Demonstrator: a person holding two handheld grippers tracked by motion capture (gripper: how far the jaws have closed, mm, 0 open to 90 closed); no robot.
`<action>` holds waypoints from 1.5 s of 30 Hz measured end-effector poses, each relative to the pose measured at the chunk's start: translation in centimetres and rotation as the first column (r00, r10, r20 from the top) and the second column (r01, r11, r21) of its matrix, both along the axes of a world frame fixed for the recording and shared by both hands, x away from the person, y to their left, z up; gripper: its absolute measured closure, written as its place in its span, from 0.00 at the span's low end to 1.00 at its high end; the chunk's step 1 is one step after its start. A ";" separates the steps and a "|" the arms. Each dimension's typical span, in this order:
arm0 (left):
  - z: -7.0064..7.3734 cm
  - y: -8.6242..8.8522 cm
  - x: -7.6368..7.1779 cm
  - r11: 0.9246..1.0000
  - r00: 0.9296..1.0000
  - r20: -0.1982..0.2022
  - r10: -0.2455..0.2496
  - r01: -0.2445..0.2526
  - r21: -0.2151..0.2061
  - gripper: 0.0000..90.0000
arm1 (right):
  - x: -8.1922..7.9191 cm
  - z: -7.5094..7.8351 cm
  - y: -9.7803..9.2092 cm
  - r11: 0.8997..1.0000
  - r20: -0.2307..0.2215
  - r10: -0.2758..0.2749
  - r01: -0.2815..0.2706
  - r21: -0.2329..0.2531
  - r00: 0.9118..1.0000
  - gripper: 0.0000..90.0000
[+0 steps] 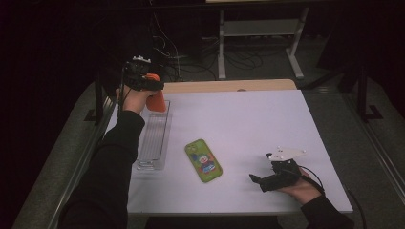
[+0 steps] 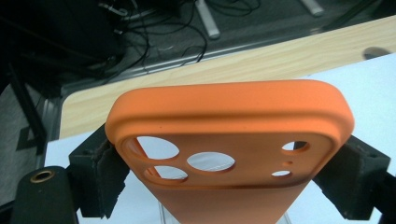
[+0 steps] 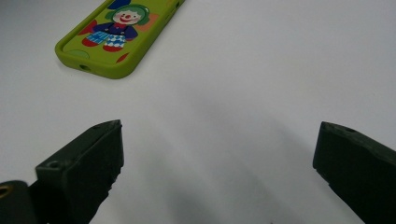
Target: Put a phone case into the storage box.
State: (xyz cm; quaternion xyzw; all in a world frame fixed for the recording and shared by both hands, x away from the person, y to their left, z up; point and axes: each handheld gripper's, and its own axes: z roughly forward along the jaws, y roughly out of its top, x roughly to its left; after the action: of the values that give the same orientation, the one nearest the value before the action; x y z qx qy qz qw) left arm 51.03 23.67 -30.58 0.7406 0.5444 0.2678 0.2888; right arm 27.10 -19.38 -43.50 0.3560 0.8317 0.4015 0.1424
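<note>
My left gripper [image 1: 152,88] is up at the far left of the table [image 1: 248,124], jaws clamped on the two long edges of an orange phone case [image 1: 156,98]. In the left gripper view the case [image 2: 229,140] sits square between the jaws, camera cut-outs facing me, its rim end toward the lens. From the high view I see the case held over the far end of a clear plastic rack [image 1: 154,138] that runs along the table's left edge; whether the case touches the rack I cannot tell.

My right gripper [image 1: 267,180] rests low at the near right of the table, jaws spread wide with nothing between them. Bare white table shows in that gap in the right gripper view.

A green phone case with a clown print [image 1: 203,161] lies flat near the table's middle, between the rack and my right gripper, well apart from both. In the right gripper view it [image 3: 116,37] lies ahead, upper left.
</note>
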 end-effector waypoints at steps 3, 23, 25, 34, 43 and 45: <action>-0.4 -0.1 0.3 1.000 1.000 -0.010 0.006 -0.006 0.011 0.15 | 0.0 0.0 0.0 1.000 0.000 0.001 -0.001 0.004 1.000 0.01; -3.7 -1.0 1.5 0.992 0.993 -0.058 0.107 -0.103 0.074 0.15 | 0.1 -0.1 -0.2 1.000 -0.002 0.000 0.000 0.002 1.000 0.01; -4.0 -1.0 1.5 0.992 0.992 -0.062 0.107 -0.103 0.070 0.15 | 0.1 0.0 -0.2 1.000 -0.003 0.000 0.000 0.001 1.000 0.01; -4.5 -1.1 1.8 0.991 0.991 -0.062 0.119 -0.115 0.064 0.14 | 0.0 0.0 -0.2 1.000 -0.010 -0.003 0.003 0.003 1.000 0.01; -5.0 -1.1 2.3 0.989 0.989 -0.033 0.144 -0.142 0.049 0.14 | 0.1 -0.1 -0.2 1.000 -0.007 -0.002 0.002 0.005 1.000 0.01; -5.2 -1.1 2.4 0.988 0.988 -0.030 0.151 -0.150 0.039 0.14 | 0.1 -0.1 -0.2 1.000 -0.008 -0.003 0.003 0.007 1.000 0.01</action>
State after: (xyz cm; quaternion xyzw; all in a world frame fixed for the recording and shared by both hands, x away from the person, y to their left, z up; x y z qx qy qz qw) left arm 53.42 22.53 -35.74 0.7069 0.5983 0.2865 0.2454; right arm 27.17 -19.57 -43.57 0.3596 0.8302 0.4029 0.1384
